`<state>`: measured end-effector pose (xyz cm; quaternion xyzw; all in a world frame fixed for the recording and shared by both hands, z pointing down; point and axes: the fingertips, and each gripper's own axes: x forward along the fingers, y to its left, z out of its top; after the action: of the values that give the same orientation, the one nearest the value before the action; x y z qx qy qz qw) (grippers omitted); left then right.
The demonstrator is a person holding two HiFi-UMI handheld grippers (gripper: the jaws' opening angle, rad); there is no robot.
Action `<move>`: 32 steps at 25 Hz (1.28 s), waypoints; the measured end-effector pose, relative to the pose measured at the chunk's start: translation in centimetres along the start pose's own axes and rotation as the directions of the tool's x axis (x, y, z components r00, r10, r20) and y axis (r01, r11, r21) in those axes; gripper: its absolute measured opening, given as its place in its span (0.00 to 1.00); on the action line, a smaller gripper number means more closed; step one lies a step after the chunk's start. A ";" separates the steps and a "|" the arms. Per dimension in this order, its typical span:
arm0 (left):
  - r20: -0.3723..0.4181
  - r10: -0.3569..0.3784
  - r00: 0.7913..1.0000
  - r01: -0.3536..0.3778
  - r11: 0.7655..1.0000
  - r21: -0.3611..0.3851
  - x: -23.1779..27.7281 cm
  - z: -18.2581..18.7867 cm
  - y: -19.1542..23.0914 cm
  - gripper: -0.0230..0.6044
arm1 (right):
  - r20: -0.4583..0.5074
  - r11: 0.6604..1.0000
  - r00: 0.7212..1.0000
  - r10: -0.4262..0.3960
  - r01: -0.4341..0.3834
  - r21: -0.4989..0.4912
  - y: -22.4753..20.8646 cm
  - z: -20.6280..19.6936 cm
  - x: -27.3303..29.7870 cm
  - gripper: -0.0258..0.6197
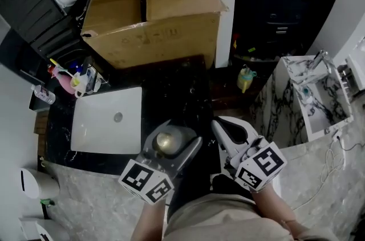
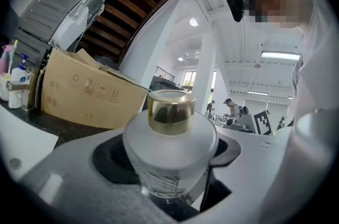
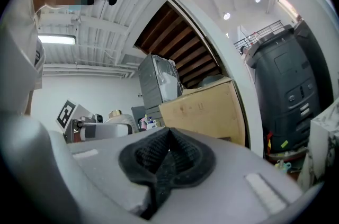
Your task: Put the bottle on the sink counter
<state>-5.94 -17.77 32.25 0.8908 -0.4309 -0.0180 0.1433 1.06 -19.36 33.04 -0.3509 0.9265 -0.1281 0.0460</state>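
A frosted round glass bottle [image 1: 165, 142] with a gold cap sits upright between the jaws of my left gripper [image 1: 174, 136], which is shut on its wide body. In the left gripper view the bottle [image 2: 169, 138] fills the middle, gripped low in the left gripper [image 2: 169, 175]. It hangs just right of the white sink basin [image 1: 97, 120], above the front of the dark counter [image 1: 171, 86]. My right gripper [image 1: 219, 127] is beside it, shut and empty; its black pads [image 3: 167, 157] press together. The bottle's cap [image 3: 115, 113] also shows at the left of the right gripper view.
A big cardboard box [image 1: 151, 6] stands on the counter behind the basin. Toiletry bottles and brushes [image 1: 74, 77] cluster at the basin's far left corner. A marble-patterned unit [image 1: 313, 97] stands to the right, with a small yellow-green can [image 1: 246, 79] on the floor nearby.
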 end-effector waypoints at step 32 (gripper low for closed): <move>-0.161 -0.148 0.976 0.154 0.988 0.026 13.3 -0.6 11.7 0.59 | -0.058 0.966 0.971 -0.234 0.238 0.103 -11.3 -2.6 7.7 0.04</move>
<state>-6.36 -34.80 37.18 0.9221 -0.3496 0.0506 0.1581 2.05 -32.13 38.59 -0.4526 0.8705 -0.1910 0.0283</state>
